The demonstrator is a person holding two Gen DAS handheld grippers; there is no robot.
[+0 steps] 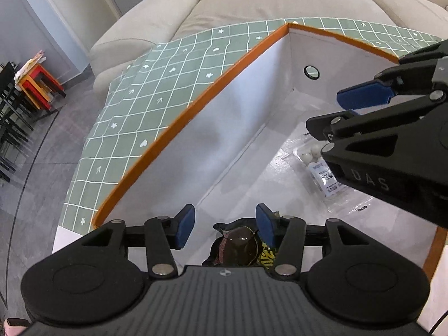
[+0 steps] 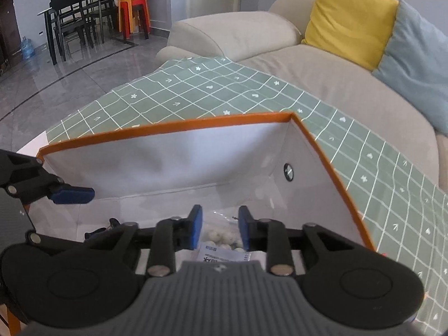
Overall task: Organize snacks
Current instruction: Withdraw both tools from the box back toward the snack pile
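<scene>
A white box with an orange rim (image 1: 179, 117) stands on a green checked cloth; it also shows in the right wrist view (image 2: 168, 124). My left gripper (image 1: 225, 228) is open inside the box, just above a dark snack packet with yellow print (image 1: 240, 247) on the box floor. My right gripper (image 2: 219, 228) is open inside the box over a clear bag of white round sweets (image 2: 221, 236). That bag also shows in the left wrist view (image 1: 319, 165), under the right gripper (image 1: 350, 112). The left gripper's blue finger (image 2: 72, 194) shows at the left of the right wrist view.
The green checked cloth (image 2: 196, 89) covers a table in front of a beige sofa (image 2: 322, 75) with a yellow cushion (image 2: 347, 16) and a blue cushion (image 2: 417, 67). Dark dining chairs (image 2: 72, 19) and red and orange stools (image 2: 134, 11) stand far off on the grey floor.
</scene>
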